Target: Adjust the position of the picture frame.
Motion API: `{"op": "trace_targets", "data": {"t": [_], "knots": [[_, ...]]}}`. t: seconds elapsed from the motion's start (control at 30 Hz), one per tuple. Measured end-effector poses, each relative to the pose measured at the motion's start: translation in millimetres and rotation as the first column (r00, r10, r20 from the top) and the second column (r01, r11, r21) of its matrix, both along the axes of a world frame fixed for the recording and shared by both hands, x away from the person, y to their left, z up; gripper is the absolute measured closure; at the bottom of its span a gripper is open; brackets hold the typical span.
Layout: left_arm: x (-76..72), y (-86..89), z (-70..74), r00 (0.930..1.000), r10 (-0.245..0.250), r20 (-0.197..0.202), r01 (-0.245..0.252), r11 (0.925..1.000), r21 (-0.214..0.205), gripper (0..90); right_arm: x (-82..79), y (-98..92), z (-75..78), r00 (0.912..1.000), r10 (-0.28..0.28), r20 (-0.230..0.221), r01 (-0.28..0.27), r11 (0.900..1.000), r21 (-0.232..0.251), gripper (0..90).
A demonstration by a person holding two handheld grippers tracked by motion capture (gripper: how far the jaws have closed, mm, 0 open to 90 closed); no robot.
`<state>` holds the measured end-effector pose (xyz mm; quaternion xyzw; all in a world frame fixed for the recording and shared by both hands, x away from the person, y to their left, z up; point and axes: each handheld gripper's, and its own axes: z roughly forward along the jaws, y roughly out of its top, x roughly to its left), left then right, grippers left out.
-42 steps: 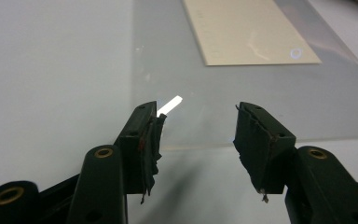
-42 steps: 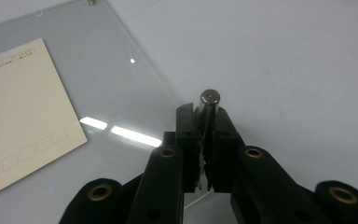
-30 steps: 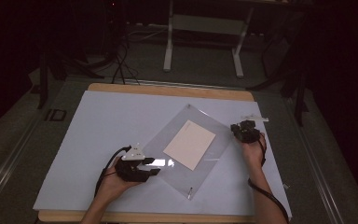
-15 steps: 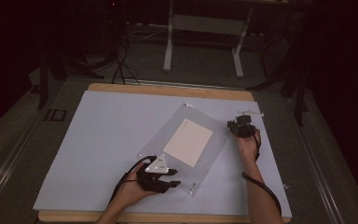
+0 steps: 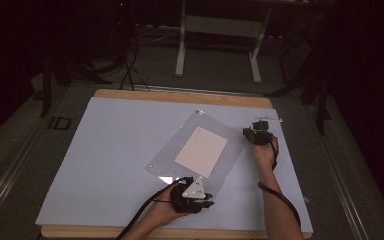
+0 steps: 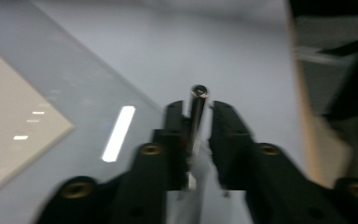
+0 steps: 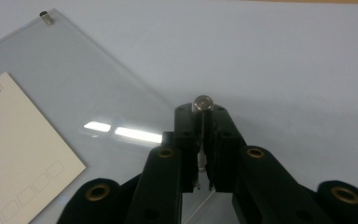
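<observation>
Steel standoff pin (image 7: 202, 102) gripped in my right claw (image 7: 203, 122); a second pin (image 6: 198, 100) between the jaws of my left claw (image 6: 196, 122), which have just been closing on it. Both pins sit at corners of the clear acrylic panel (image 5: 182, 145), flat on the bench (image 5: 115, 145) over a cream card (image 5: 201, 151). Step, I judge: grasping both near-side pins; next, unscrewing or lifting calls for steady twin holds. Left gripper view is blurred, so pad contact is uncertain; pin bases hidden.

I am looking down at a wooden table (image 5: 180, 96) that is carrying a pale blue-grey mat (image 5: 115, 150) across most of its top. A clear acrylic sheet (image 5: 180, 142) is lying on the mat, skewed, with a cream card (image 5: 201, 151) showing within it.
</observation>
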<state>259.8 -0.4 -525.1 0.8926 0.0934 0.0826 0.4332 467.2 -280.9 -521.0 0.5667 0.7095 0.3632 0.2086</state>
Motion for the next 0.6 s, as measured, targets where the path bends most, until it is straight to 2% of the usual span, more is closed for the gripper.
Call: {"op": "trace_targets", "data": {"t": [0.03, 0.07, 0.1, 0.17, 0.33, 0.4, 0.53, 0.6], "knots": [[1.3, -0.3, 0.0, 1.0, -0.006, -0.005, 0.005, 1.0, -0.008, 82.8, 0.6, 0.3, -0.1, 1.0, -0.003, -0.002, 0.003, 1.0, 0.002, 83.9], [-0.1, -0.9, -0.3, 0.9999, -0.005, 0.016, 0.005, 1.0, -0.006, 83.5, 1.3, 0.9, 0.2, 1.0, -0.007, -0.003, 0.007, 1.0, 0.004, 83.9], [-3.8, -2.1, 0.0, 0.9984, 0.0, 0.057, 0.0, 1.0, 0.008, 83.4, 2.1, 1.4, 0.5, 1.0, -0.008, -0.003, 0.008, 1.0, 0.002, 83.9], [-10.9, -5.5, 2.8, 0.9909, 0.01, 0.134, -0.016, 0.9986, 0.05, 82.8, 3.1, 3.2, 1.6, 1.0, -0.006, -0.004, 0.006, 1.0, -0.005, 84.0], [-13.2, -1.5, 9.5, 0.9902, 0.026, 0.137, -0.032, 0.9986, 0.043, 82.5, 7.8, 12.3, 7.7, 0.9999, 0.014, 0.007, -0.014, 0.9999, -0.001, 83.8], [-16.6, 0.7, 13.2, 0.9892, 0.023, 0.145, -0.03, 0.9985, 0.045, 82.5, 10.8, 21.8, 13.5, 0.9987, 0.048, 0.016, -0.048, 0.9989, -0.002, 83.6], [-23.3, 6.0, 23.8, 0.9864, 0.033, 0.161, -0.042, 0.9977, 0.053, 82.2, 20.4, 53.0, 24.2, 0.9944, 0.104, 0.02, -0.103, 0.9946, -0.005, 83.5], [-26.1, 9.3, 27.6, 0.9858, 0.038, 0.164, -0.046, 0.9978, 0.048, 82.2, 24.7, 72.8, 28.5, 0.9923, 0.122, 0.021, -0.123, 0.9923, 0.016, 83.3]]}}
